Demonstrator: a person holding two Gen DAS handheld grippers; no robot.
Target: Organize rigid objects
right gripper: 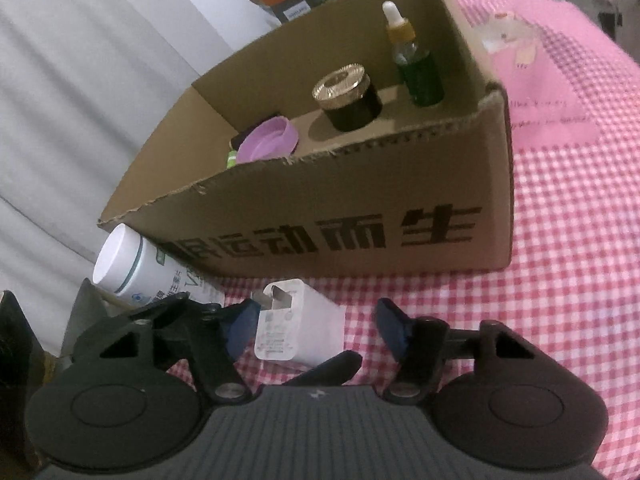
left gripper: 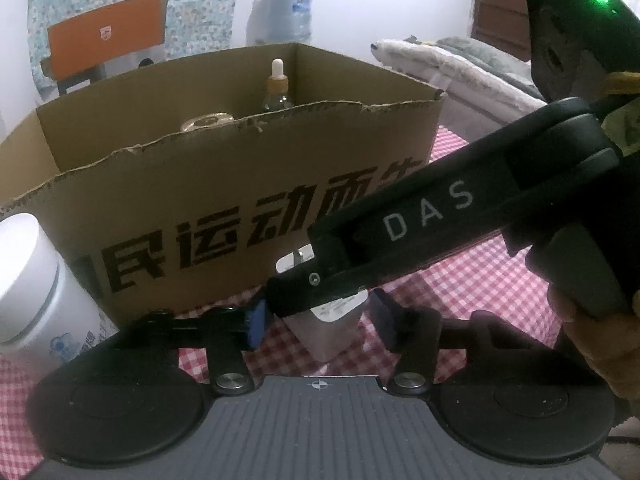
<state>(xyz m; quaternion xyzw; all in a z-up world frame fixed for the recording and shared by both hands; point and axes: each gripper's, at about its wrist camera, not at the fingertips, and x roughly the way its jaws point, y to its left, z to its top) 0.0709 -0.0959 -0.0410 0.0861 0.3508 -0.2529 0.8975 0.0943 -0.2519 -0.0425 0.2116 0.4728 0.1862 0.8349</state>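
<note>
Right hand-held gripper (right gripper: pixel 314 326) gapes wide around the white USB charger (right gripper: pixel 298 322); left hand-held gripper (left gripper: pixel 318 320) likewise wide. We should centre the charger between the pads, then squeeze and lift it over the cardboard box (right gripper: pixel 360 216) wall.

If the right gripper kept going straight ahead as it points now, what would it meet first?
Most likely the white charger, lying between the open right gripper jaws; beyond it stands the cardboard box.

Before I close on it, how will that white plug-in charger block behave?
The white plug-in charger block looks rigid and boxy, so it probably won't roll. Its smooth plastic sides may slip between the right hand-held gripper pads. It lies on a pink checked cloth, so a push might drag fabric.
</note>
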